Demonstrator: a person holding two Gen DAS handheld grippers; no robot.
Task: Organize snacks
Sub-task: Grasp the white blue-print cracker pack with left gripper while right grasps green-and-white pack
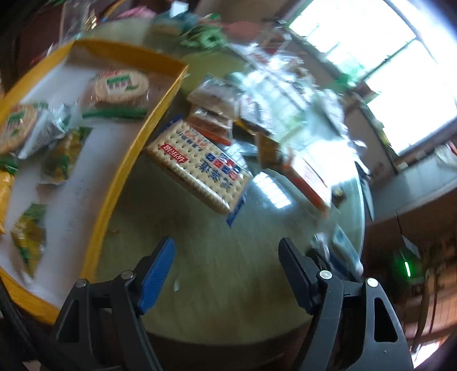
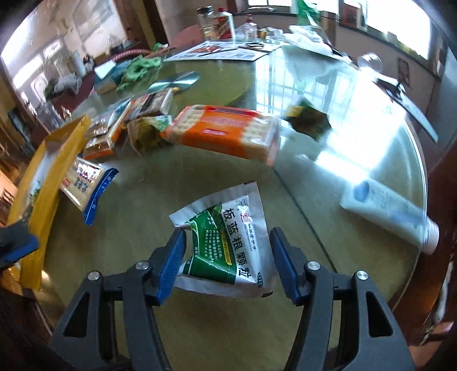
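Observation:
A yellow-rimmed box (image 1: 148, 125) at the left of the left wrist view holds round cracker packs (image 1: 121, 85) and small green-yellow packets (image 1: 61, 155). A blue-ended cracker pack (image 1: 200, 165) lies on the glass table beside the box; it also shows in the right wrist view (image 2: 85, 182). My left gripper (image 1: 225, 254) is open and empty above bare table. My right gripper (image 2: 225, 242) is open around a silver and green sachet (image 2: 228, 242) that lies between its fingers. An orange cracker pack (image 2: 225, 132) lies beyond it.
More snack packs (image 2: 125, 125) are piled at the middle left. A white tube (image 2: 391, 211) lies at the right near the round table's edge. Bottles (image 2: 217, 21), papers and a green bag stand at the far side. A dark small packet (image 2: 308, 118) lies near the orange pack.

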